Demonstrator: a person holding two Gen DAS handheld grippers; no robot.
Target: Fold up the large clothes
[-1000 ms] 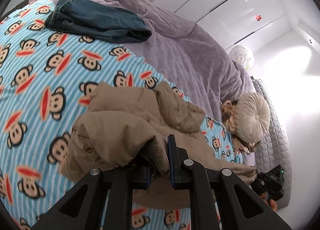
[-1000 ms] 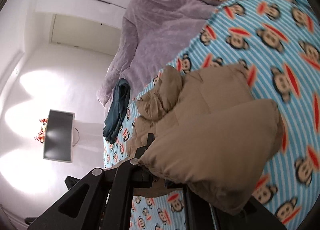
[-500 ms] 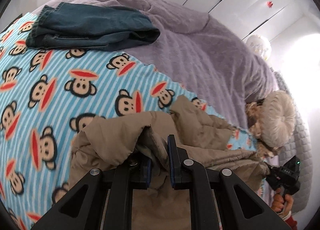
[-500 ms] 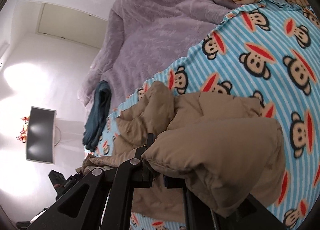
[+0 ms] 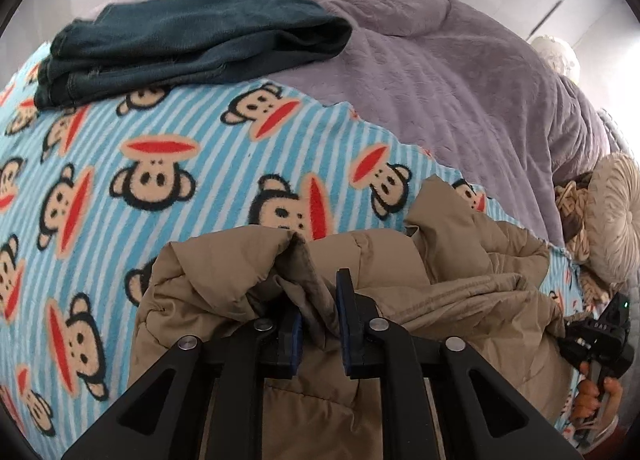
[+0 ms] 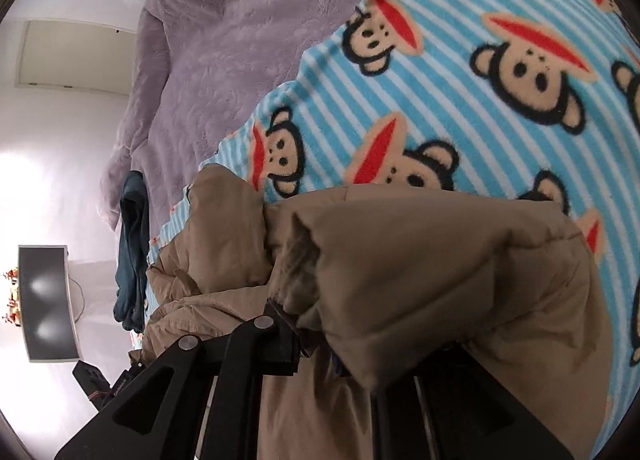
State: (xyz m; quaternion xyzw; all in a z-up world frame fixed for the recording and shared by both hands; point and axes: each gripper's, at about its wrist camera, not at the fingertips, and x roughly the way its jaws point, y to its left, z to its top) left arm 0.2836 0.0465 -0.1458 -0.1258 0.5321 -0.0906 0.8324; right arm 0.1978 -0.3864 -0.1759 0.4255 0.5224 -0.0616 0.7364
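Observation:
A tan puffy jacket lies bunched on the blue striped monkey-print blanket. My left gripper is shut on a fold of the jacket's edge, low over the blanket. In the right wrist view the same jacket drapes over my right gripper, which is shut on its fabric; the right finger is hidden under the cloth. The right gripper also shows in the left wrist view at the far right, held by a hand.
Folded dark blue jeans lie at the blanket's far edge, also in the right wrist view. A purple quilt covers the bed behind. A round beige cushion sits at the right. A monitor stands by the wall.
Both grippers have moved forward and lower over the bed with the jacket held; the jacket's near edge has been carried toward its far part, and the blanket looks closer.

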